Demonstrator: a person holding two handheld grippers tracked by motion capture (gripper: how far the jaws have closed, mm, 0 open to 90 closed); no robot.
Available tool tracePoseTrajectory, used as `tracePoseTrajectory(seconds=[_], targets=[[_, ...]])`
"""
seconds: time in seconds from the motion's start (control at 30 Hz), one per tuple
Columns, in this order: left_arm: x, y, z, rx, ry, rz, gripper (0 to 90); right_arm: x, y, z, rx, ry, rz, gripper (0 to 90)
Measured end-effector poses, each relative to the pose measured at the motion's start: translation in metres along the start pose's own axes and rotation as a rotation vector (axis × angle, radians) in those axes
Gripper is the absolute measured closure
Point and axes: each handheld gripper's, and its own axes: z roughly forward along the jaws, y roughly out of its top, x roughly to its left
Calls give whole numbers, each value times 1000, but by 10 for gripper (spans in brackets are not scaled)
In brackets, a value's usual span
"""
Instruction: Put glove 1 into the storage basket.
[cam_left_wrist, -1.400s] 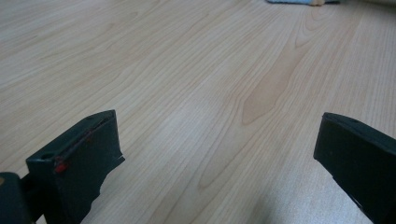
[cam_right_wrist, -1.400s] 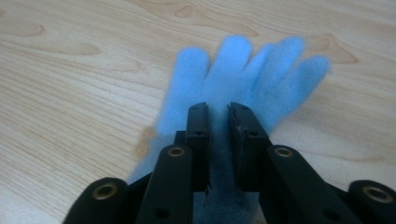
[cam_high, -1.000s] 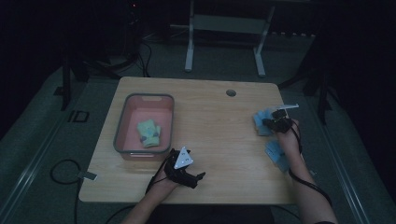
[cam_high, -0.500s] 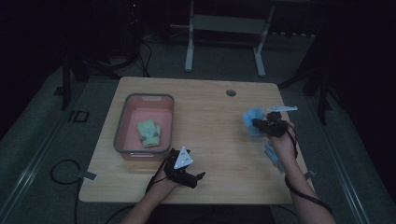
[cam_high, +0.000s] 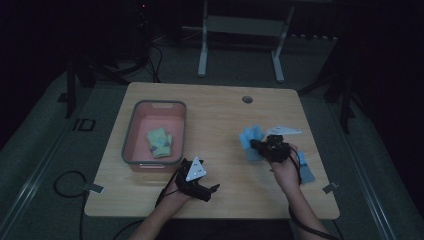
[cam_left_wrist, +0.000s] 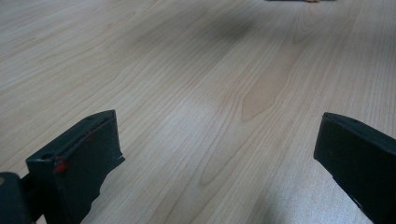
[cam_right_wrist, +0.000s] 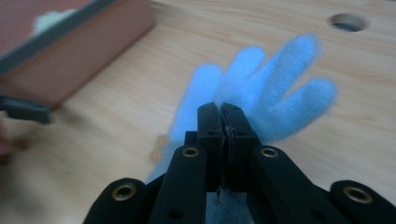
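Right claw clamped on blue glove, thin pinch; glove could be dropped short of pink bin. Left claw held apart, idle on tabletop

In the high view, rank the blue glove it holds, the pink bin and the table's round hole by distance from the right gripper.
From the right gripper:
1. Blue glove, clamped in its shut jaws.
2. Round hole, beyond it toward the table's far edge.
3. Pink bin, across the table to the left.
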Motion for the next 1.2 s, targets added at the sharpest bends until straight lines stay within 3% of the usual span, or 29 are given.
tracePoseTrajectory(seconds=[0.07, 0.3, 0.47, 0.6, 0.67, 0.87, 0.97, 1.0, 1.07, 1.2], targets=[[-1, 1, -1, -3, 3, 5, 4, 16, -5, 6, 6, 7, -15, 873], [0, 1, -3, -11, 9, 12, 4, 25, -17, 27, 41, 32, 21, 872], [0, 0, -4, -14, 9, 11, 4, 25, -26, 43, 67, 21, 61, 873], [0, -1, -3, -9, 6, 9, 5, 25, -31, 50, 80, 9, 64, 872], [-1, -2, -2, -8, 2, 10, 4, 24, -36, 56, 81, 14, 107, 868], [-2, -2, -1, -3, -6, 25, 4, 23, -46, 66, 102, -27, 120, 846], [-2, -2, -1, -5, -4, 25, 4, 22, -49, 69, 105, -26, 121, 809], [-2, -2, -2, -6, -3, 23, 4, 23, -51, 69, 96, -16, 122, 736], [-1, -2, -3, -6, -2, 21, 4, 25, -50, 67, 84, -2, 117, 694], [0, -3, -4, -16, -6, 17, 4, 23, -45, 60, 73, 1, 92, 684]])
